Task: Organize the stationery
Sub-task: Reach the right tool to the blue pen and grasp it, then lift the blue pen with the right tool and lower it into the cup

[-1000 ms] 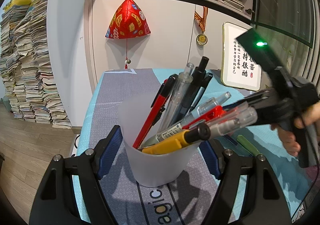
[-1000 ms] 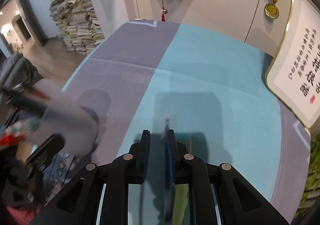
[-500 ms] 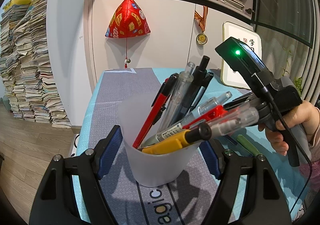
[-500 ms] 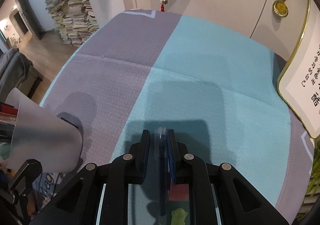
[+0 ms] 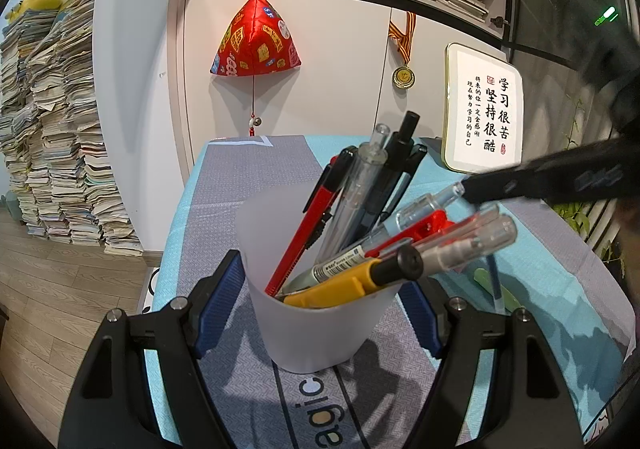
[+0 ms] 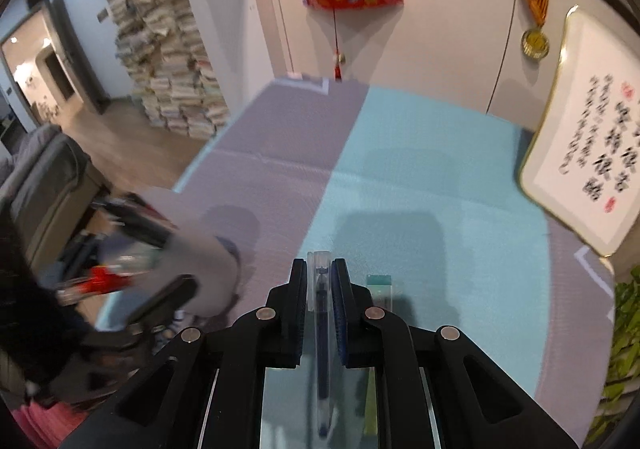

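Note:
A translucent white cup [image 5: 316, 309] stands on the mat with several pens [image 5: 360, 209] leaning out of it to the right. My left gripper [image 5: 320, 313] is shut on the cup, a blue pad on each side. My right gripper [image 6: 320, 273] is shut on a clear pen with a blue refill [image 6: 322, 329], which lies along the fingers above the teal cloth. In the left wrist view the right gripper [image 5: 476, 185] is a blurred black shape just right of the pen tops. The cup [image 6: 200, 273] shows blurred at the left of the right wrist view.
A gold-framed calligraphy board [image 5: 484, 121] leans on the wall at the table's back right. A small green item [image 6: 380, 285] lies on the teal cloth [image 6: 440, 177] beside my right fingers. Paper stacks [image 5: 52, 137] stand on the floor left of the table.
My right gripper has risen from the cloth with the clear pen between its pads and now sits higher beside the pen tops. The left gripper and cup have not moved.

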{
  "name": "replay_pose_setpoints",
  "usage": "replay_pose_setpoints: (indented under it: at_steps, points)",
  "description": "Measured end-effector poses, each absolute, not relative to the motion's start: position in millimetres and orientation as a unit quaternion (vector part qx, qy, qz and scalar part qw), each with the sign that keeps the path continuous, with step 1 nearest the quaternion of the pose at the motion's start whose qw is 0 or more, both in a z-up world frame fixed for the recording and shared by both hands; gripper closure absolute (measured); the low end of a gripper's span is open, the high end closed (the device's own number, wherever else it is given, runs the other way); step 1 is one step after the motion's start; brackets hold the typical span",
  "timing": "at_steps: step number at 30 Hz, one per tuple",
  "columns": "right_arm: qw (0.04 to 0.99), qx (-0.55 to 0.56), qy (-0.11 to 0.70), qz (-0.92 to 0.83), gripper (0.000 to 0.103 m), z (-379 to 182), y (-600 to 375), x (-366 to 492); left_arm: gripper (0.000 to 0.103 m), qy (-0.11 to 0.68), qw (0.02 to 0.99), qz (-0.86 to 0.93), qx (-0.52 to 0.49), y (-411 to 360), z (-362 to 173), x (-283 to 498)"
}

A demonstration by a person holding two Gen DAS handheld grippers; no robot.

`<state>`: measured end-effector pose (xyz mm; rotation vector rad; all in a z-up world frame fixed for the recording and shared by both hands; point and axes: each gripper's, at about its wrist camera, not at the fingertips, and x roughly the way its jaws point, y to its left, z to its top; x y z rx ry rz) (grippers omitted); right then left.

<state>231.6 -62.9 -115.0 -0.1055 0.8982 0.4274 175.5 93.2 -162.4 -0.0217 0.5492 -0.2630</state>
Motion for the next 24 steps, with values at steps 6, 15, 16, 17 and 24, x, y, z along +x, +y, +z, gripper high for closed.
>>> replay_pose_setpoints:
  at_steps: [6,15,16,17,24]
  points:
    - [0.897,-0.05,0.381,0.218,0.091,-74,-62,200,0.029,0.271,0.954,-0.129,-0.011,93,-162,176]
    - [0.922,-0.047,0.312,0.224,0.093,-10,-51,178,0.029,0.271,0.954,-0.129,-0.011,93,-162,175]
    - [0.924,-0.048,0.303,0.226,0.093,-3,-49,175,0.029,0.271,0.954,-0.129,-0.012,93,-162,175]
    - [0.927,-0.049,0.295,0.229,0.093,4,-47,172,0.029,0.271,0.954,-0.13,-0.012,93,-162,175]
    - [0.928,-0.044,0.255,0.269,0.093,40,-28,160,0.029,0.271,0.954,-0.129,-0.012,93,-162,175]
